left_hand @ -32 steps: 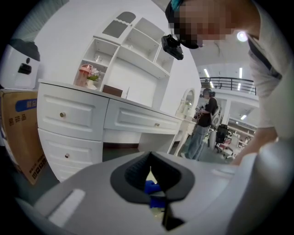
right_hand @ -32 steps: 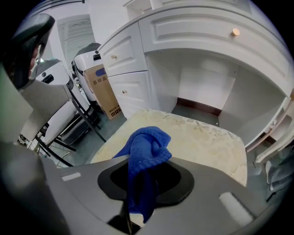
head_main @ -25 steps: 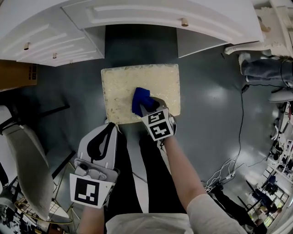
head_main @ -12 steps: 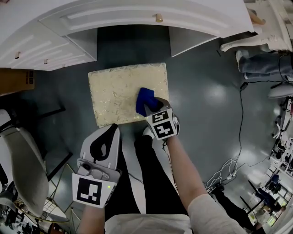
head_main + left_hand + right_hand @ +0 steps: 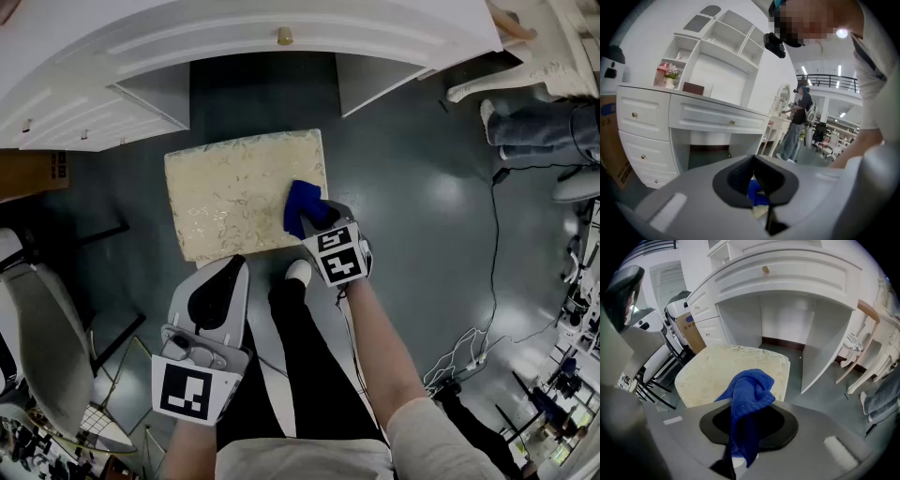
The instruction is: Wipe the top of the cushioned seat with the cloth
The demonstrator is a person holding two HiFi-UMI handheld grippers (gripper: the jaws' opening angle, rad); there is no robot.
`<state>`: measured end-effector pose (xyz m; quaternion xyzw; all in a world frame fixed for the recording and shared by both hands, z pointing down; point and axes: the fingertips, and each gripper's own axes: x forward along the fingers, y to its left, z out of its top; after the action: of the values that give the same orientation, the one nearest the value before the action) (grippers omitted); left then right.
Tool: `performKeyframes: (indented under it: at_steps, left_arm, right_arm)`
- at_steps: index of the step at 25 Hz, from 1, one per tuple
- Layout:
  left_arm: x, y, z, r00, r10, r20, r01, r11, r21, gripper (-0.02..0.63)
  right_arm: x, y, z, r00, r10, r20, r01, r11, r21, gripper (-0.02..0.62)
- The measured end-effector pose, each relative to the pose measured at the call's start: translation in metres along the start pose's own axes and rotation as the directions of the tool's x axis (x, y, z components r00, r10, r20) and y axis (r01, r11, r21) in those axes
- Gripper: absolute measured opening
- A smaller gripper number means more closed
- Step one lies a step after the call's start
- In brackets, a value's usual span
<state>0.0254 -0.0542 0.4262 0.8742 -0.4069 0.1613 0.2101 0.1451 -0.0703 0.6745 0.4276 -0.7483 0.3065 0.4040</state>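
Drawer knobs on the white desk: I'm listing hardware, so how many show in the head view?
3: one knob on the centre drawer; two knobs on the left drawers. More may be hidden lower down.

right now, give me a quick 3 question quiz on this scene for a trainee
1. Which gripper is shut on the blue cloth?
2. In the head view, the cloth rests on the cushioned seat at: A) its left edge, B) its middle, C) its right edge.
3. True or false: the seat is tucked fully under the white desk.

Key: 1 the right gripper; 2 C; 3 false, it stands out in front of the desk.
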Motion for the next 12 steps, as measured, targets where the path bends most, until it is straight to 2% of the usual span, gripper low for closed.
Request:
performKeyframes:
  at_steps: [7, 12]
  left_arm:
    - [0.012, -0.019, 0.003, 1.0, 0.016, -0.001, -0.016, 1.0, -0.002, -0.002]
    - [0.014, -0.03, 0.003, 0.999, 0.033, 0.002, -0.033, 0.999, -0.006, -0.002]
  right_arm:
    - [-0.007, -0.026, -0.014, 1.0, -0.009, -0.018, 0.009, 1.0, 0.001, 0.094]
    - [-0.01, -0.033, -0.022, 0.999, 0.017, -0.029, -0.016, 0.999, 0.037, 0.092]
